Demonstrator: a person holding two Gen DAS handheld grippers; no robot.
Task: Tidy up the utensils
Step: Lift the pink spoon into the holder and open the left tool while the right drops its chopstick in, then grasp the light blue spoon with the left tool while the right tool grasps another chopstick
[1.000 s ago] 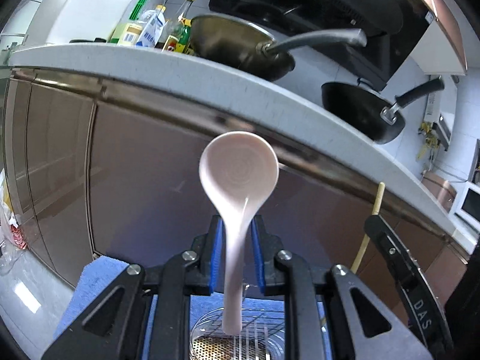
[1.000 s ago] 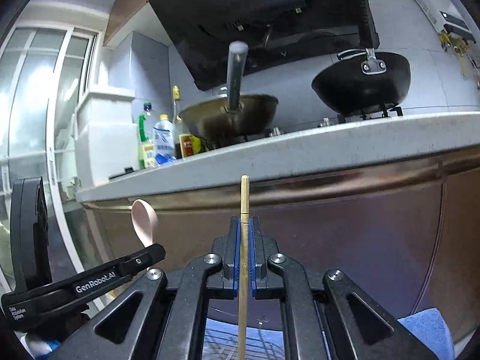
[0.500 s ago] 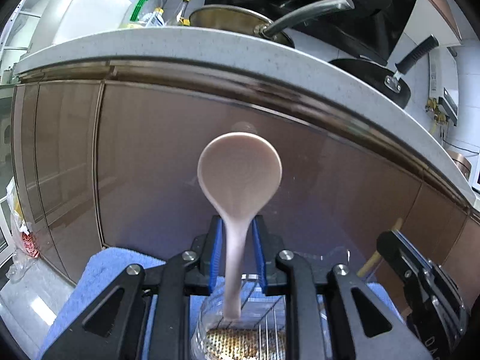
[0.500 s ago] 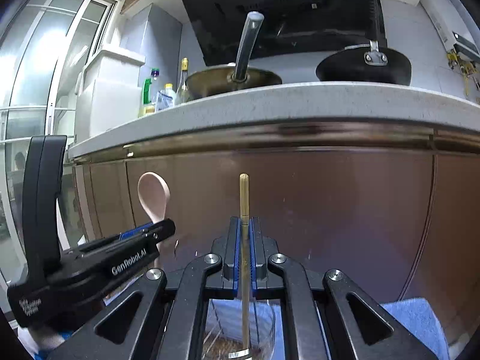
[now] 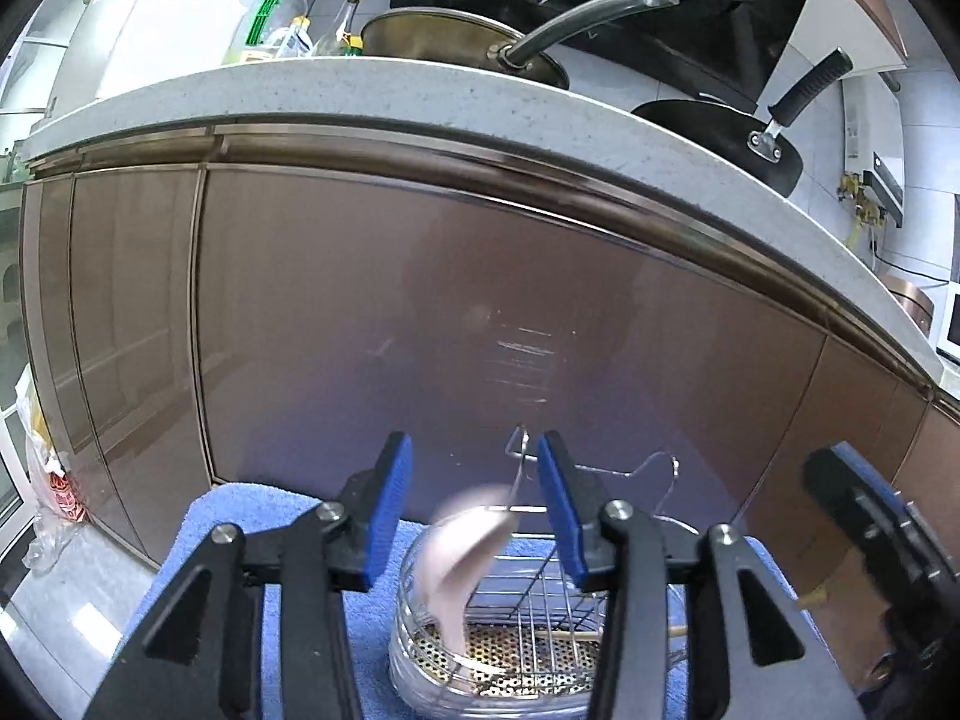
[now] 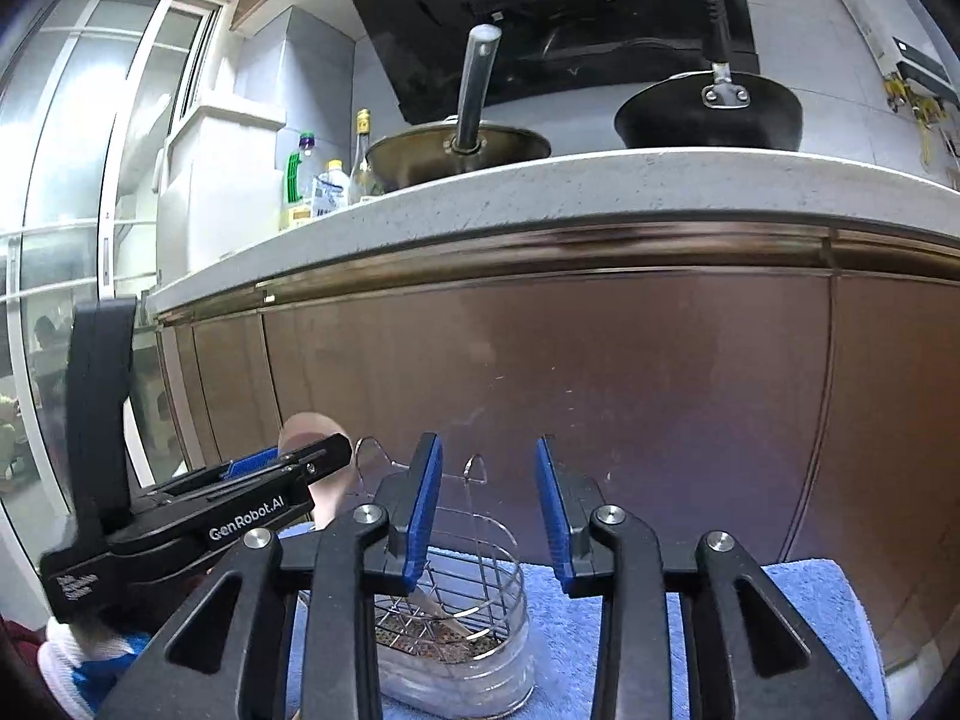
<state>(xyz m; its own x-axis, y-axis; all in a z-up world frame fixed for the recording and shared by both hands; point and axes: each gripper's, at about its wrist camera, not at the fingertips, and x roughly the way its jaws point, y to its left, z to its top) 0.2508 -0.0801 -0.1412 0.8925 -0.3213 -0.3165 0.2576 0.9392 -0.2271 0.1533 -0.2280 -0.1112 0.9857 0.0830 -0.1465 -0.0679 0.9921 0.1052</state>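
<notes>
A wire utensil holder (image 5: pixel 540 600) with a clear perforated base stands on a blue towel (image 5: pixel 240 516). The pale pink spoon (image 5: pixel 462 558) is blurred and tilted, its handle down in the holder, free of the pads. My left gripper (image 5: pixel 474 468) hangs just above it, jaws opening with nothing pressed. A wooden chopstick (image 6: pixel 435 605) lies slanted inside the holder (image 6: pixel 456 618). My right gripper (image 6: pixel 487 468) is above the holder, jaws opening, empty. The left gripper (image 6: pixel 198 510) shows at the left of the right wrist view, the spoon's bowl (image 6: pixel 303 429) behind it.
Brown cabinet doors (image 5: pixel 480 312) stand close behind the holder, and the pale counter edge (image 5: pixel 420 96) overhangs above. Two woks (image 6: pixel 456 150) and bottles (image 6: pixel 330 186) sit on the counter. A plastic bag (image 5: pixel 48 480) lies on the floor at left.
Both grippers sank toward the holder and opened. The spoon left the left pads and tipped into the holder; the chopstick dropped from the right pads into it.
</notes>
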